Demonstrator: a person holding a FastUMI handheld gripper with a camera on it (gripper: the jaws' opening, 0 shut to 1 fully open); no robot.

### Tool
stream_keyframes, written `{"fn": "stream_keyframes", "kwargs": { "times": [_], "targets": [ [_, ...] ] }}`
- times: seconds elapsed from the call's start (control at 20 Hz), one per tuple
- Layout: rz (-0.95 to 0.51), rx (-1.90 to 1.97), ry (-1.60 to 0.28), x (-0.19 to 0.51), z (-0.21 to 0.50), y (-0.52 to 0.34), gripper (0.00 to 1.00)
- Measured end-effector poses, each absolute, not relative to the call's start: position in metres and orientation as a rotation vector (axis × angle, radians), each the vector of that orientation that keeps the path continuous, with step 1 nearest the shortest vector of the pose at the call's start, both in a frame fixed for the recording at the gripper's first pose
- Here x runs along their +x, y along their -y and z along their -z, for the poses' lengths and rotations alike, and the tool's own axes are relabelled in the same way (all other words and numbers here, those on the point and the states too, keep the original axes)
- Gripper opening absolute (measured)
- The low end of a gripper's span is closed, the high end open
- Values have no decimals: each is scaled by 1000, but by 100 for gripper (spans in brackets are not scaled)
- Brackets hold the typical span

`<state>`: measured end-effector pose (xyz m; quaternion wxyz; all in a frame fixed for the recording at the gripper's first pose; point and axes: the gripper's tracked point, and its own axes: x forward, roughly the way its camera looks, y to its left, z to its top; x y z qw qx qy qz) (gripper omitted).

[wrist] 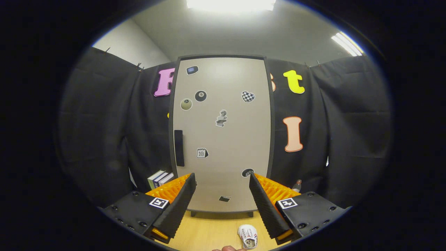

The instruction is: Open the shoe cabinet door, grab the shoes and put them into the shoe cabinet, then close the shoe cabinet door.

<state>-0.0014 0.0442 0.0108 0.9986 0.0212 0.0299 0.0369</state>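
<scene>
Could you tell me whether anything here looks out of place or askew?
Only the white shoe, lying loose on the table between the open gripper fingers, outside the closed cabinet door.

- Your shoe cabinet door (223, 139) at frame centre looks matt and smooth, dotted with paper-like stickers.
- The table (212, 230) below shows a pale wood-grain finish.
- The gripper (222, 181), spread wide, has ribbed fingers.

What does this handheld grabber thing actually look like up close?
The gripper has two long wedge-shaped fingers with ribbed, grooved inner faces, spread apart. Behind each sits a ridged orange piece and a black block with small screw holes. Each block carries a square black-and-white marker tag.
</scene>
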Motion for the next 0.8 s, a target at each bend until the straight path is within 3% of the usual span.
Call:
{"fn": "stream_keyframes", "kwargs": {
  "times": [0.8],
  "targets": [
    [-197,93,-32,134,-47,-137,98]
  ]
}}
